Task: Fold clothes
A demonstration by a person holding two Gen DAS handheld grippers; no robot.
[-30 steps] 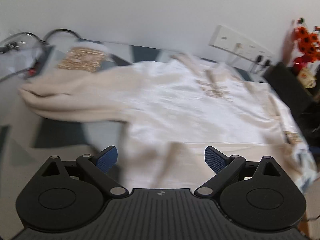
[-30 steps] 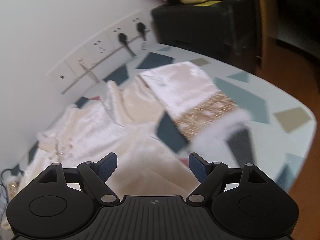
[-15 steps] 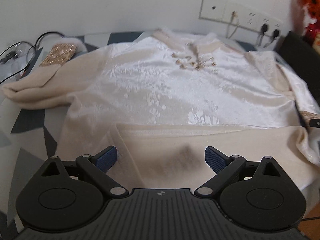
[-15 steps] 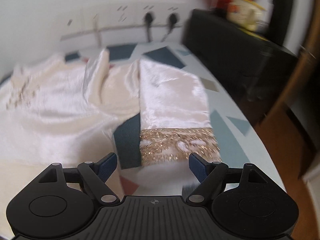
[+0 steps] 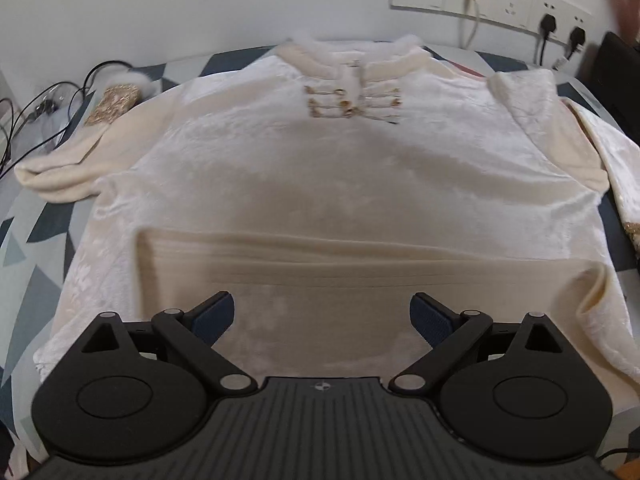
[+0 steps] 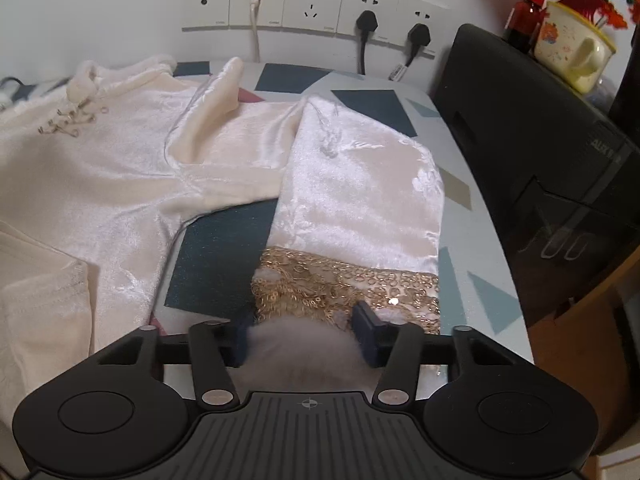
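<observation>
Left wrist view is showing the tabletop [image 5: 28, 240], patterned in grey, blue and dark triangles, carrying a cream velvet garment [image 5: 320, 168] that is lying spread across most of it, collar toward the far edge by the wall, its near hem folded up in a band across the body. The garment's left sleeve [image 5: 80, 148] is reaching toward the far left corner, its gold-sequinned cuff lying beside a tangle of black cables [image 5: 36, 108]. A black cabinet [image 6: 532, 152] is standing just past the right edge of the tabletop, and a white socket strip [image 6: 308, 8] is running along the wall behind. The right sleeve [image 6: 360, 192] is lying folded back along the right edge, its gold cuff [image 6: 344, 284] pointing to the near edge. The left hand-held gripper [image 5: 322, 316] is hovering wide open over the folded hem, gripping nothing. The right hand-held gripper [image 6: 306, 332] has just been closing, and its blue pads are sitting either side of the cuff's white fur trim [image 6: 300, 344], pinching it.
</observation>
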